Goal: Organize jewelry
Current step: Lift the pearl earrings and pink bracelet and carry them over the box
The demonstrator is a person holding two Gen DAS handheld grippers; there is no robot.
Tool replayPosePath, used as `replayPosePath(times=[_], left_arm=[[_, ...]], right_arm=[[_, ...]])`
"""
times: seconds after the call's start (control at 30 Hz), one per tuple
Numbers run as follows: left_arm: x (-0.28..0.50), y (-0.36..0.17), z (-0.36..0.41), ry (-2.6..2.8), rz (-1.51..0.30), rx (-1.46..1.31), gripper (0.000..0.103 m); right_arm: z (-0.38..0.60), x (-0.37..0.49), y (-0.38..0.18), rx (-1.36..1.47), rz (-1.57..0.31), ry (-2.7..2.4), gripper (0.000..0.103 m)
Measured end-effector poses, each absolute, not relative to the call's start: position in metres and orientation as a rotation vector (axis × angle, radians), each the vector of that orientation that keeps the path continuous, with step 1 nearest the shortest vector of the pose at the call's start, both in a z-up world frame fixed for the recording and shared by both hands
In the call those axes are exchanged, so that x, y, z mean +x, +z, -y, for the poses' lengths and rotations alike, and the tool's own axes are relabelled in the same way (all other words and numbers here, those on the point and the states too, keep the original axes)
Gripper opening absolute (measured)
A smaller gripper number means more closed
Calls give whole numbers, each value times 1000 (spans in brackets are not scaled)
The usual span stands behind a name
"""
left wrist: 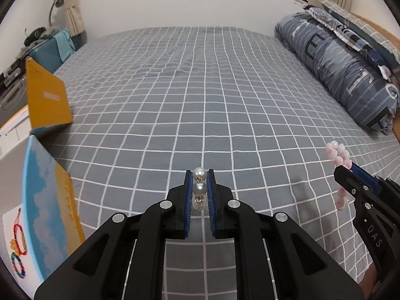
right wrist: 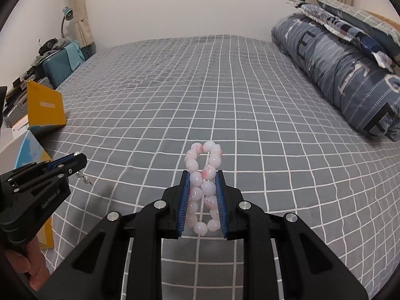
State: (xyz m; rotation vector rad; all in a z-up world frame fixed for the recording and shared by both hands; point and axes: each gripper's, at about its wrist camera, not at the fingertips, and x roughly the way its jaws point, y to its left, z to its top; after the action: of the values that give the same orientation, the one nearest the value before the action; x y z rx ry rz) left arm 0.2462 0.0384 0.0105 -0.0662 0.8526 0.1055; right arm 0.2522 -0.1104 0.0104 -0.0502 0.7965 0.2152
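Both tongs are clamped on jewelry above the checked bed (left wrist: 200, 95): my left tongs (left wrist: 200, 190) pinch a pearl strand (left wrist: 200, 188), my right tongs (right wrist: 202, 192) squeeze a pink bead bracelet (right wrist: 203, 172). At the left wrist view's lower left, an open box (left wrist: 45, 200) holds colourful bracelets (left wrist: 18, 247). Both point steeply downward.

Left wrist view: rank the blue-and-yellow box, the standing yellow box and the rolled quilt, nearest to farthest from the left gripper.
From the left gripper:
1. Blue-and-yellow box, near left, bracelets inside.
2. Standing yellow box, farther left.
3. Rolled quilt, far right.
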Motion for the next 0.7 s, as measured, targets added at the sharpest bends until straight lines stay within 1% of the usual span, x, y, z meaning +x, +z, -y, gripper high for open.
replayPosePath(times=[0.4, 0.7], left_arm=[[206, 32, -56, 146, -789, -54, 11], [172, 61, -81, 188, -714, -42, 11]], right_arm=[[95, 234, 21, -71, -793, 211, 20], [68, 216, 40, -92, -771, 233, 20]])
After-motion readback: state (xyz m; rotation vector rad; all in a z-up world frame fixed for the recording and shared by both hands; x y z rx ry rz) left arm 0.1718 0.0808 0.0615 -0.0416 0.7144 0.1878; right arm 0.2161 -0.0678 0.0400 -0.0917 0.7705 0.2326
